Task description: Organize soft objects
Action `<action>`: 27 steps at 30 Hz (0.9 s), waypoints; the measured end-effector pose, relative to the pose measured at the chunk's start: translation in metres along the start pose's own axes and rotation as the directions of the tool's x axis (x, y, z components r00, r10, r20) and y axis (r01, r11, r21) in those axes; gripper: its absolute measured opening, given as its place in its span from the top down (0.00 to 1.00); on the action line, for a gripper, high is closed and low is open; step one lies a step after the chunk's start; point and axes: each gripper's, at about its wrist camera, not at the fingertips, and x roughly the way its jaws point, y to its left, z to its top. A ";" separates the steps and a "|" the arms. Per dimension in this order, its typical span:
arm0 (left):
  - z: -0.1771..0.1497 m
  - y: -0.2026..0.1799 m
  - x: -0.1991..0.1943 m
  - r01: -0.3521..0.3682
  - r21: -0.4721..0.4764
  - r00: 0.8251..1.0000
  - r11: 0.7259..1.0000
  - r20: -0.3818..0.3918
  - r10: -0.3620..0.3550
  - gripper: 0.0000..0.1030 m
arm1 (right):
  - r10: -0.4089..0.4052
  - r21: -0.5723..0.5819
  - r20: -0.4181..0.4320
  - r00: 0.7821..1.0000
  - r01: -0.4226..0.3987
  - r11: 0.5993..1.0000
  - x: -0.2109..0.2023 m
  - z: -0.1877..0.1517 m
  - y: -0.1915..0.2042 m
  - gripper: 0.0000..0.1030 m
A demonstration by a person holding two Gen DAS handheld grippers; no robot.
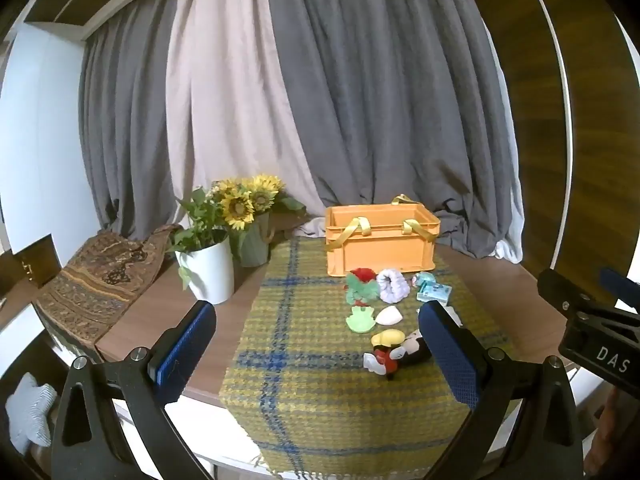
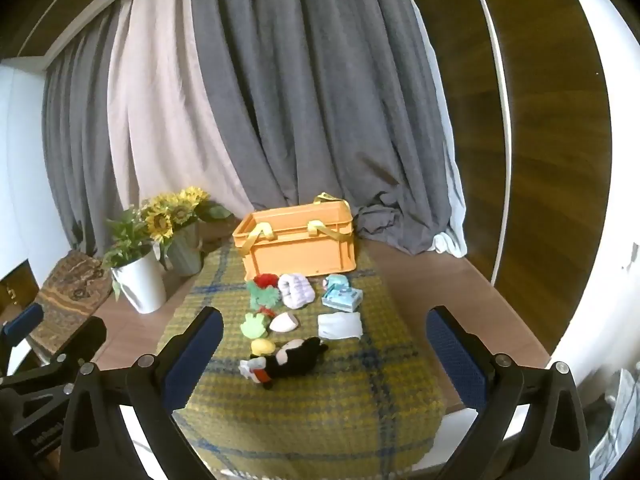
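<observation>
An orange crate [image 1: 380, 240] [image 2: 298, 242] with yellow handles stands at the far end of a yellow-blue plaid cloth [image 1: 316, 392] [image 2: 320, 400]. In front of it lie several soft things: a red-green plush [image 1: 360, 286] [image 2: 262, 290], a lilac scrunchie [image 1: 394, 286] [image 2: 296, 290], light-blue packs [image 1: 434, 290] [image 2: 342, 296], a green frog piece [image 1: 360, 320] [image 2: 253, 325], a white shell [image 1: 389, 315] [image 2: 283, 323], a pale folded cloth [image 2: 340, 326], and a Mickey plush [image 1: 394, 350] [image 2: 284, 358] lying nearest. My left gripper [image 1: 320, 346] and right gripper [image 2: 326, 346] are open and empty, held back from the items.
A white pot with a green plant [image 1: 208, 268] [image 2: 140, 280] and a sunflower vase [image 1: 252, 240] [image 2: 184, 252] stand left of the cloth. A patterned brown fabric [image 1: 100, 276] [image 2: 68, 288] lies far left. Grey curtains hang behind. A wooden panel rises on the right.
</observation>
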 end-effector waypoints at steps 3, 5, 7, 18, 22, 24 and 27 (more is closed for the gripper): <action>-0.001 -0.002 -0.002 0.003 0.004 1.000 1.000 0.016 -0.003 0.00 | 0.000 0.002 -0.001 1.000 0.000 1.000 -0.001 0.000 0.001 0.00; -0.001 -0.003 -0.004 0.004 0.004 1.000 1.000 0.029 -0.004 0.00 | 0.004 0.000 0.001 1.000 -0.004 1.000 -0.001 0.000 0.000 0.00; -0.002 -0.005 -0.006 0.014 0.005 0.999 1.000 0.033 -0.014 0.00 | 0.002 0.000 0.004 1.000 -0.002 1.000 -0.002 0.000 -0.004 0.00; 0.000 0.004 -0.010 -0.028 -0.009 0.999 1.000 0.021 0.028 0.00 | -0.008 0.017 0.011 1.000 0.007 1.000 -0.005 0.000 -0.006 0.00; 0.000 0.004 -0.010 -0.031 -0.010 0.999 0.999 0.022 0.031 0.00 | -0.008 0.018 0.014 1.000 0.008 1.000 -0.005 0.001 -0.005 0.00; -0.001 0.006 -0.010 -0.031 -0.010 0.999 0.999 0.022 0.031 0.00 | -0.004 0.015 0.016 1.000 0.004 1.000 -0.004 0.001 -0.005 0.00; -0.003 0.006 -0.009 -0.026 -0.014 1.000 1.000 0.017 0.026 0.00 | -0.003 0.015 0.016 1.000 0.003 1.000 -0.004 0.001 -0.005 0.00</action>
